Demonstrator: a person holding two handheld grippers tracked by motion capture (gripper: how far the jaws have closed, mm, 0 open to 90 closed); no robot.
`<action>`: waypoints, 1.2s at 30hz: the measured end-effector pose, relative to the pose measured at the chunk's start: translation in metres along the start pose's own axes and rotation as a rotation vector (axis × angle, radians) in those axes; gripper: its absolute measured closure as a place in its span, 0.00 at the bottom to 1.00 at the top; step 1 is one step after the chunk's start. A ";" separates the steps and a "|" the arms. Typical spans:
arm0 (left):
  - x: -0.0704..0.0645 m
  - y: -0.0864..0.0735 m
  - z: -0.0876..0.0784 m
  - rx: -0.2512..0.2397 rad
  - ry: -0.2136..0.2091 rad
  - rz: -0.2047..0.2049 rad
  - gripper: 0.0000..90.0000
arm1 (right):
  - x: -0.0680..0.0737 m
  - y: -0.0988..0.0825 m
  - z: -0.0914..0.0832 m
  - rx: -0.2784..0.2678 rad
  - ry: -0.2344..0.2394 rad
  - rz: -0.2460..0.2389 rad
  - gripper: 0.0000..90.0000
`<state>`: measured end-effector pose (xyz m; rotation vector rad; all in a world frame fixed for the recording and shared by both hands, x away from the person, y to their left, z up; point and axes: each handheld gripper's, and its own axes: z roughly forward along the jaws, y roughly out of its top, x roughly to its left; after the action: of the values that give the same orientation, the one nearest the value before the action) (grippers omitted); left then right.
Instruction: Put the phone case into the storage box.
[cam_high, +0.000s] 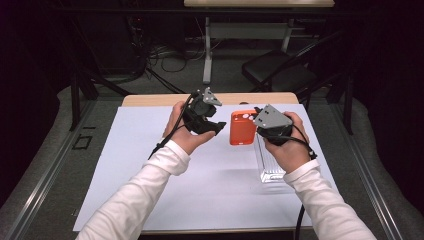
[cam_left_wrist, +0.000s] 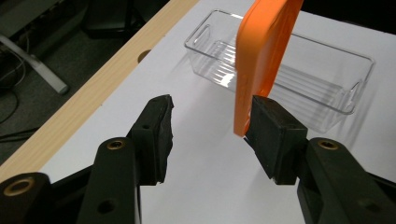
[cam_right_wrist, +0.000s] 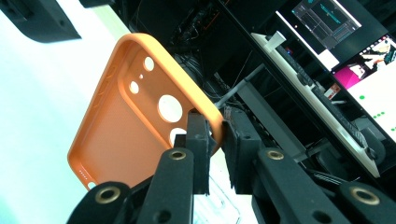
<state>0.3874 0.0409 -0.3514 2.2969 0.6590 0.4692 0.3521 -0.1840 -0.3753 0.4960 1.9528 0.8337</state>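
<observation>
Holding the orange case (cam_high: 243, 128) in the air over the white sheet (cam_high: 150, 165), right gripper (cam_high: 272, 126) clenched on its rim near the camera cutouts; the right gripper view shows both pads pinching the edge (cam_right_wrist: 212, 123). Left gripper (cam_high: 212, 127) is released: in the left gripper view the jaws stand apart, the case edge (cam_left_wrist: 261, 60) sits just against the far pad (cam_left_wrist: 271, 135), and the near pad is well clear with plain sheet showing in the gap. So the case hangs from the right gripper alone.

Clear tray (cam_left_wrist: 289, 70) sits on the sheet behind and below the case, near the table's far wooden edge (cam_left_wrist: 93, 93); in the high view it lies under the right hand (cam_high: 287, 150), empty as far as I can see.

Progress, my read: pickup is done and the case looks like it now rests with the right side. Left to do: carry it over the tray, lower it in, let go. Case is upright-ish and tilted, so it likely needs laying flatter to fit the tray's length. Pinch is on a thin soft rim, so it could swing or slip while moving.
</observation>
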 end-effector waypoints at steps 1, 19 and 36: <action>0.001 -0.001 -0.001 -0.001 0.002 -0.002 0.55 | -0.001 0.000 -0.001 -0.001 0.000 -0.003 0.90; 0.020 -0.021 -0.007 -0.058 0.001 -0.074 0.52 | -0.022 -0.003 -0.008 -0.051 -0.024 0.000 0.90; 0.033 -0.039 -0.007 -0.111 -0.039 -0.146 0.31 | -0.053 -0.019 -0.010 -0.055 -0.059 0.003 0.90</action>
<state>0.3979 0.0887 -0.3691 2.1309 0.7562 0.3820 0.3698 -0.2339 -0.3538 0.4865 1.8704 0.8627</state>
